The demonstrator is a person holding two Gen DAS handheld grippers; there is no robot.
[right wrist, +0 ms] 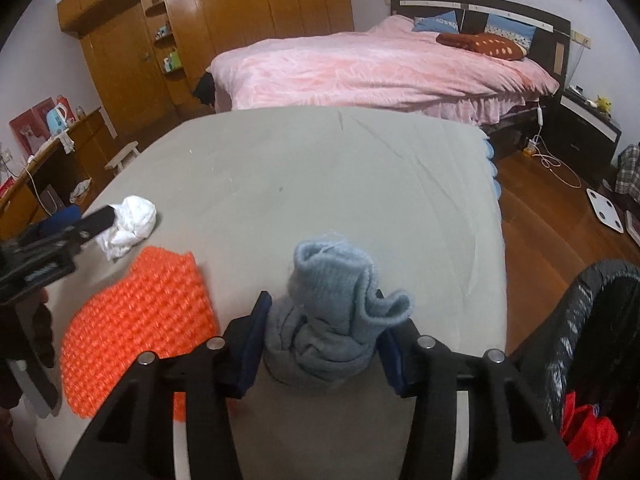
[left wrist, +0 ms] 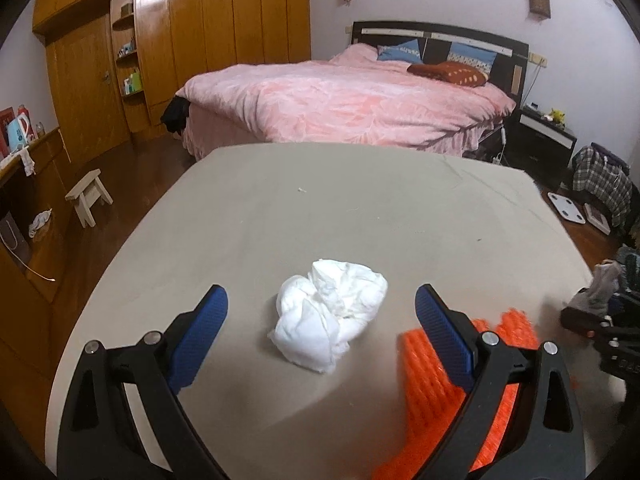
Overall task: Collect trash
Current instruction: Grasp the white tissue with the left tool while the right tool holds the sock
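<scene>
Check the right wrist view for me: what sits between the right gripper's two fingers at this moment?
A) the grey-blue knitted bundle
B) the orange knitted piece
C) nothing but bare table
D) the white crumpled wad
A: in the right wrist view the grey-blue knitted bundle stands between the right gripper fingers, both pads against its sides; the white crumpled wad and the orange knitted piece lie off to the left.

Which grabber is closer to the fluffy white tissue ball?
The left. The left gripper is open, with the crumpled white tissue between its fingers. The right gripper is off to the side, past the orange mat, squeezing a grey-blue sock.
</scene>
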